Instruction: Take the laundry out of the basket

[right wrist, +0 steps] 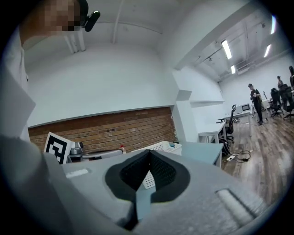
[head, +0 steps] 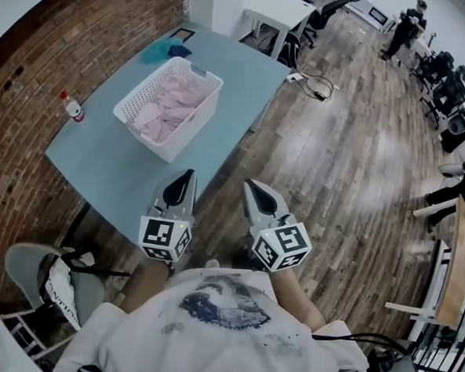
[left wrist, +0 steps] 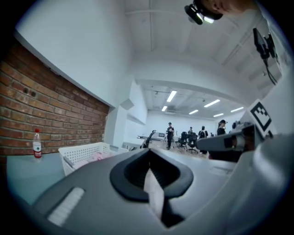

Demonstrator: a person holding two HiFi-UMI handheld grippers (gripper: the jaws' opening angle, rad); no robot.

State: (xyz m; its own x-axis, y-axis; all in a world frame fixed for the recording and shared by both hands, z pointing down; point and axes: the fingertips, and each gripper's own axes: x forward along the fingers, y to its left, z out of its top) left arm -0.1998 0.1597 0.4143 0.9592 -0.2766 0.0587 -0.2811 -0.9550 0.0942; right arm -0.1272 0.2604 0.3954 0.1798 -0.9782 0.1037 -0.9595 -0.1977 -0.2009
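Observation:
A white perforated laundry basket (head: 170,107) full of pale pink laundry (head: 168,106) stands on the light blue table (head: 108,162). The same basket (left wrist: 82,153) shows in the left gripper view and, small, as the basket (right wrist: 163,147) in the right gripper view. My left gripper (head: 187,175) is shut and empty, held level just over the table's near edge. My right gripper (head: 249,185) is shut and empty too, beside it over the wood floor. Both stand well short of the basket.
A clear bottle with a red cap (head: 71,107) stands at the table's left edge by the brick wall. Blue cloth (head: 164,51) lies beyond the basket. A grey chair (head: 46,280) sits near left. Office chairs and people stand far off on the wood floor (head: 352,149).

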